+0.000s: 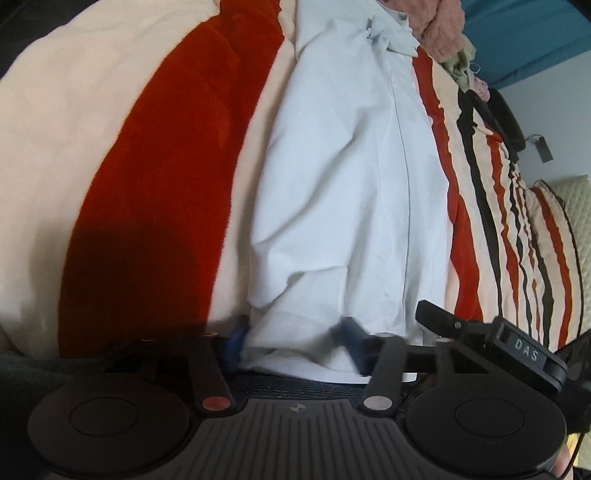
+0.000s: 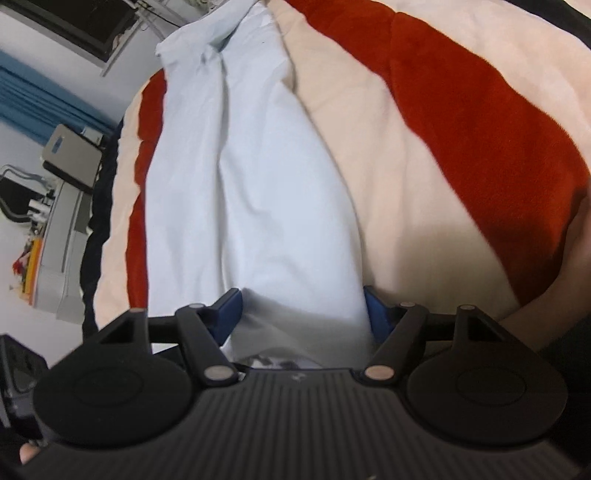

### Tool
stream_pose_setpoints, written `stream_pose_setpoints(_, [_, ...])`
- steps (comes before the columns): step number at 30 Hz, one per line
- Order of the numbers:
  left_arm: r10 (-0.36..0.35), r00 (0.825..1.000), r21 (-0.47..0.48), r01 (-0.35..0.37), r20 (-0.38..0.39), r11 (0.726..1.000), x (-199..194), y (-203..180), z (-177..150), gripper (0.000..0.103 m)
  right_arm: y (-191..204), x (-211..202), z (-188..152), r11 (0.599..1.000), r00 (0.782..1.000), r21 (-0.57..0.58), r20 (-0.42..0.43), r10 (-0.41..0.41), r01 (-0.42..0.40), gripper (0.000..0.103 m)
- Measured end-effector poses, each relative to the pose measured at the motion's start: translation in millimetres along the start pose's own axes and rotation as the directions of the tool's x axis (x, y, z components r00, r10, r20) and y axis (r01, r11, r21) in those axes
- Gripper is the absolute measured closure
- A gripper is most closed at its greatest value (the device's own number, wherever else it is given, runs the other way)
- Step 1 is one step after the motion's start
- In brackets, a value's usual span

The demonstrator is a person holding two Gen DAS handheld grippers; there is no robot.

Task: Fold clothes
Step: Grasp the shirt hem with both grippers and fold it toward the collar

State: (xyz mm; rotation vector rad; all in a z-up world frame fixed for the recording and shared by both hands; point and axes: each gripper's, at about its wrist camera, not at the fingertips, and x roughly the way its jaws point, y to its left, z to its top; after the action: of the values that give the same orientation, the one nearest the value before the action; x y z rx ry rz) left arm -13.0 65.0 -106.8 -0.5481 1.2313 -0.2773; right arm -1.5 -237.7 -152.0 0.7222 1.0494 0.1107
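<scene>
A pale blue garment (image 1: 343,192) lies stretched lengthwise on a cream and red striped blanket (image 1: 155,155). My left gripper (image 1: 295,345) has its blue fingers (image 1: 236,341) spread wide, with the garment's near end bunched between them. In the right wrist view the same garment (image 2: 251,192) runs away from my right gripper (image 2: 303,312), whose blue fingers (image 2: 231,308) also stand wide apart on either side of the cloth's near end. Part of the right gripper's body (image 1: 517,343) shows in the left wrist view, right beside the left gripper.
A pile of pink and green clothes (image 1: 447,33) lies at the far end of the blanket. A quilted pillow (image 1: 574,206) sits at the right. Shelves and a grey box (image 2: 70,158) stand beside the bed (image 2: 461,129).
</scene>
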Motion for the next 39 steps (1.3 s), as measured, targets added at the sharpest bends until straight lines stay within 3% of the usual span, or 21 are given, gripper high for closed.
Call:
stream_pose_setpoints(2, [-0.018, 1.0, -0.016, 0.018, 0.014, 1.0, -3, 0, 0, 0.078, -2, -3, -3, 1.0, 1.0, 0.011, -0.005, 0.025, -0.025, 0.056])
stream_pose_setpoints(6, [-0.061, 0.997, -0.053, 0.064, 0.054, 0.997, -12, 1, 0, 0.089, -5, -13, -4, 0.994, 0.995, 0.044, 0.003, 0.099, -0.099, 0.083])
stream_pose_setpoints(8, [-0.097, 0.992, -0.084, 0.104, 0.086, 0.991, -21, 2, 2, 0.091, -7, -23, 0, 0.986, 0.988, 0.068, 0.031, 0.149, -0.151, 0.09])
stream_pose_setpoints(15, [-0.24, 0.946, -0.084, 0.263, 0.217, 0.961, -74, -12, 14, 0.094, -11, -61, 17, 0.934, 0.937, 0.127, 0.146, 0.316, -0.335, 0.095])
stream_pose_setpoints(19, [-0.292, 0.914, -0.038, 0.315, 0.281, 0.948, -117, -39, 20, 0.096, 6, -102, 34, 0.908, 0.891, 0.061, 0.23, 0.39, -0.413, 0.096])
stream_pose_setpoints(22, [-0.319, 0.899, 0.008, 0.332, 0.301, 0.943, -142, -55, 15, 0.096, 12, -128, 39, 0.905, 0.875, 0.01, 0.261, 0.408, -0.425, 0.097])
stream_pose_setpoints(24, [-0.32, 0.9, 0.027, 0.327, 0.296, 0.945, -154, -59, 4, 0.097, 11, -141, 38, 0.907, 0.873, -0.017, 0.262, 0.41, -0.421, 0.097])
stream_pose_setpoints(27, [-0.31, 0.917, 0.027, 0.314, 0.252, 0.949, -165, -60, -18, 0.097, 4, -160, 26, 0.913, 0.878, -0.063, 0.254, 0.406, -0.403, 0.097])
stream_pose_setpoints(32, [-0.266, 0.945, -0.049, 0.279, 0.189, 0.959, -160, -37, -49, 0.097, -12, -162, 8, 0.93, 0.908, -0.042, 0.204, 0.365, -0.365, 0.097])
stream_pose_setpoints(36, [-0.253, 0.953, -0.119, 0.275, 0.168, 0.954, -139, -25, -29, 0.097, -13, -142, 21, 0.939, 0.921, 0.006, 0.199, 0.336, -0.344, 0.097])
stream_pose_setpoints(39, [-0.24, 0.953, -0.132, 0.266, 0.186, 0.955, -117, -29, 16, 0.097, -4, -120, 53, 0.945, 0.924, 0.037, 0.227, 0.307, -0.324, 0.097])
